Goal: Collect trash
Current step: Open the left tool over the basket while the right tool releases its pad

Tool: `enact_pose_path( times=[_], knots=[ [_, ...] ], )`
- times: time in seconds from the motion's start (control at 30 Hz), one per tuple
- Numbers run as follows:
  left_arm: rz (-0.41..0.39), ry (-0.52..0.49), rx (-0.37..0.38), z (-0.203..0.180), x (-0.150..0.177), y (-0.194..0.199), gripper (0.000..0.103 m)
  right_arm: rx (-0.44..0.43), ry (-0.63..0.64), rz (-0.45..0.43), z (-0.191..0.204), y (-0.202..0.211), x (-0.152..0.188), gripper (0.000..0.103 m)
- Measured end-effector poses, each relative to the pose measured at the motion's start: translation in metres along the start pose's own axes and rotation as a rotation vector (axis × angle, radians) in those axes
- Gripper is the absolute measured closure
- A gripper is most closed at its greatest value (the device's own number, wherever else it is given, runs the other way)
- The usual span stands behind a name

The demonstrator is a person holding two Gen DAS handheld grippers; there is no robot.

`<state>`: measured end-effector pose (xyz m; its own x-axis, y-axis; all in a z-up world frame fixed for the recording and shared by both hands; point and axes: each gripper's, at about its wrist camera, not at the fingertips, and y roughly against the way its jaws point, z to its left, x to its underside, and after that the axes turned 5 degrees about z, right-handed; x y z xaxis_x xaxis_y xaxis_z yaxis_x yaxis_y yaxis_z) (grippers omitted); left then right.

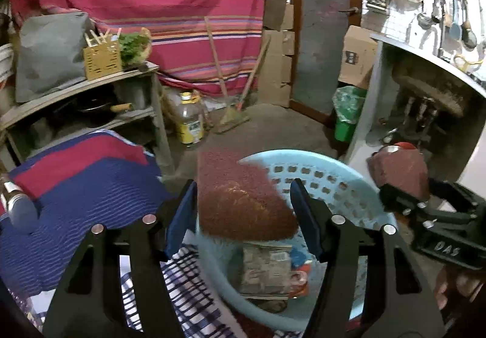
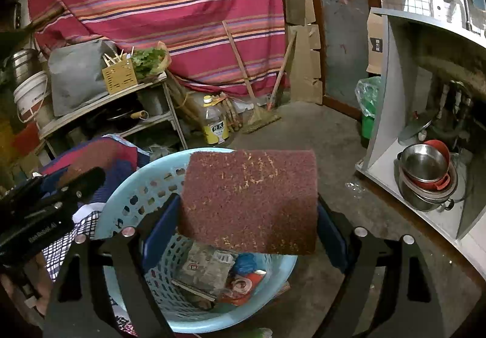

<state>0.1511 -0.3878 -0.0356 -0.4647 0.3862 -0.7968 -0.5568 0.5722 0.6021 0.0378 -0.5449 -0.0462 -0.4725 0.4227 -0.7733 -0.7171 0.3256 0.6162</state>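
Observation:
My left gripper [image 1: 243, 186] hangs over a light blue perforated basket [image 1: 334, 161]. A reddish-brown scouring pad [image 1: 240, 204] fills the gap between its blue pads and touches both. My right gripper [image 2: 247, 201] is shut wide on a second, flat reddish-brown scouring pad [image 2: 252, 201], above the same basket [image 2: 130, 183]. Crumpled wrappers [image 2: 209, 271] lie in the basket's bottom. In the left wrist view the right gripper [image 1: 404, 195] shows at the right with its pad [image 1: 398, 174].
The basket stands on a concrete floor beside blue and red cloth [image 1: 91, 180]. A green bin with a plastic liner [image 2: 369, 107] sits by a white cabinet holding metal bowls [image 2: 425, 174]. A yellow oil bottle [image 2: 215, 125], a broom and a cluttered shelf stand behind.

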Motion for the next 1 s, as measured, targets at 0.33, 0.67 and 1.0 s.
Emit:
enact_pose_path(
  times=[0.33, 0.67, 1.0],
  knots=[
    [-0.057, 0.057, -0.150, 0.032, 0.000, 0.027, 0.010, -0.018, 0.022, 0.024, 0.019, -0.008, 0.008, 0.020],
    [-0.094, 0.083, -0.325, 0.073, 0.010, 0.074, 0.006, -0.034, 0.047, 0.020, 0.042, -0.018, -0.006, 0.019],
    [-0.099, 0.138, -0.405, 0.121, 0.040, 0.136, 0.006, -0.048, 0.061, -0.024, 0.065, 0.007, 0.005, 0.008]
  ],
)
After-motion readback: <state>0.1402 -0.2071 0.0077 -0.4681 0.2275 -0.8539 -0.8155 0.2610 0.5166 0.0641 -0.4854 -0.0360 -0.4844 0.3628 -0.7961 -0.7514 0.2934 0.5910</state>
